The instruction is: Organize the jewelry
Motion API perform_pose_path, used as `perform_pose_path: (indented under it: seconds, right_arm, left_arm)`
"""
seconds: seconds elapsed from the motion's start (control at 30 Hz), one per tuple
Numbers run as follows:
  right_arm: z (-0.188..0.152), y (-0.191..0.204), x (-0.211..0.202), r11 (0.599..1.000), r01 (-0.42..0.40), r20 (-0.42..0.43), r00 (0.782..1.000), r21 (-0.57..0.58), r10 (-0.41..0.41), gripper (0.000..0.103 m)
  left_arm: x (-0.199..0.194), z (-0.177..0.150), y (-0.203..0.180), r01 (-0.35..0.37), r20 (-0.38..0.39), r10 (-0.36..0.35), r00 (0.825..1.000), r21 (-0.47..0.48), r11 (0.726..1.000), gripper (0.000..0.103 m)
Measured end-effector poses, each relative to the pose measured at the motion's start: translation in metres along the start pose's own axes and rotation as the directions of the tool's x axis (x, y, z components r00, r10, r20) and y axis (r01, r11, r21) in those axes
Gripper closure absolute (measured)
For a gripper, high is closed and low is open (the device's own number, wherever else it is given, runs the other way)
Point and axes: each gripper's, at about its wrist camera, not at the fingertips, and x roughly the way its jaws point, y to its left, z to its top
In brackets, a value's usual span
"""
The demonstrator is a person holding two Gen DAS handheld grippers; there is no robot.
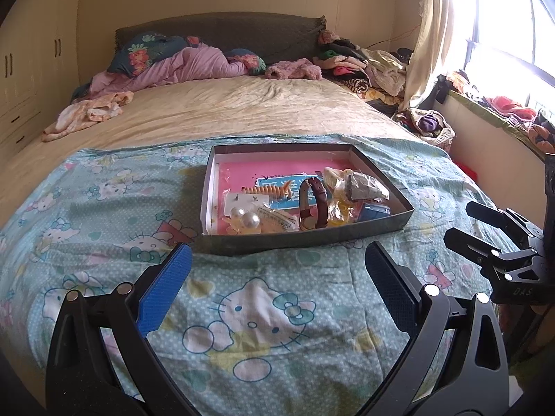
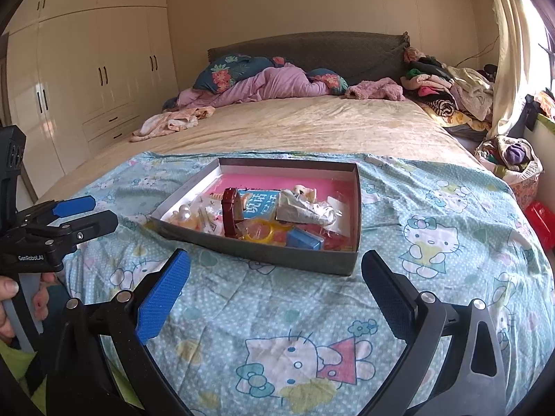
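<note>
On the bed (image 1: 242, 111), over a Hello Kitty sheet (image 1: 263, 298), we see one shallow grey box (image 1: 305, 235) with white inner walls and a pink floor, and all the jewelry sits inside it. We count two large pearl earrings (image 1: 244, 216) on a card at the box's near left corner, one brown-strapped watch (image 1: 314, 204) standing on edge near the middle, one orange striped hair clip (image 1: 269, 189) behind the pearls, one yellow ring-shaped piece (image 2: 258, 232) in clear wrapping beside the watch, one small blue box (image 2: 305, 238) at the near right, and one crumpled clear bag (image 2: 305, 209) with silvery contents behind it. A few more small packets lie among these; we cannot tell what they hold.

We hold two grippers, both short of the box and above the sheet. Our left gripper (image 1: 277, 277) has its blue-padded fingers spread wide, with nothing between them and nothing touched. Our right gripper (image 2: 275, 277) is likewise spread wide and carries nothing, its fingertips framing the near wall of the box without reaching it. In the right wrist view the left gripper shows at the left edge, with our left hand (image 2: 7, 298) on its grip.
</note>
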Motion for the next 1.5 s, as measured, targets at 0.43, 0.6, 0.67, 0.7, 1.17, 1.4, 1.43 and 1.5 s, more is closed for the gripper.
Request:
perform_pose_path:
  seconds: [0.43,0.6,0.67,0.7,1.17,1.4,1.43,1.5]
  right_arm:
    - [-0.02,0.011,-0.006,1.0,-0.018,-0.049,0.999,0.004,0.018,0.005]
    - [-0.02,0.013,-0.007,1.0,-0.015,-0.051,0.999,0.001,0.015,0.005]
    - [-0.02,0.013,-0.007,1.0,-0.015,-0.053,0.998,0.004,0.015,0.005]
    - [-0.02,0.013,-0.007,1.0,-0.015,-0.052,0.999,0.004,0.015,0.005]
    - [-0.019,0.014,-0.008,1.0,-0.018,-0.054,0.998,-0.001,0.018,0.005]
    - [-0.019,0.016,-0.008,1.0,-0.023,-0.057,0.998,-0.003,0.023,0.005]
    - [-0.019,0.016,-0.008,1.0,-0.023,-0.058,0.998,-0.004,0.022,0.005]
    - [-0.019,0.017,-0.008,1.0,-0.025,-0.058,0.998,-0.003,0.025,0.005]
  left_arm:
    - [-0.009,-0.019,-0.004,0.015,-0.008,-0.016,1.0,-0.012,1.0,0.01]
    - [-0.009,-0.02,-0.004,0.006,-0.017,-0.007,1.0,-0.011,1.0,0.01]
    - [-0.009,-0.019,-0.004,0.005,-0.018,-0.005,1.0,-0.014,1.0,0.01]
    - [-0.01,-0.019,-0.003,0.003,-0.018,-0.004,1.0,-0.015,1.0,0.01]
    - [-0.013,-0.02,-0.003,0.011,-0.013,-0.011,1.0,-0.02,1.0,0.01]
    - [-0.015,-0.02,-0.001,0.015,-0.01,-0.015,1.0,-0.025,1.0,0.01]
    - [-0.015,-0.02,-0.001,0.016,-0.009,-0.017,1.0,-0.026,1.0,0.01]
    - [-0.015,-0.02,-0.001,0.02,-0.008,-0.02,1.0,-0.026,0.999,0.01]
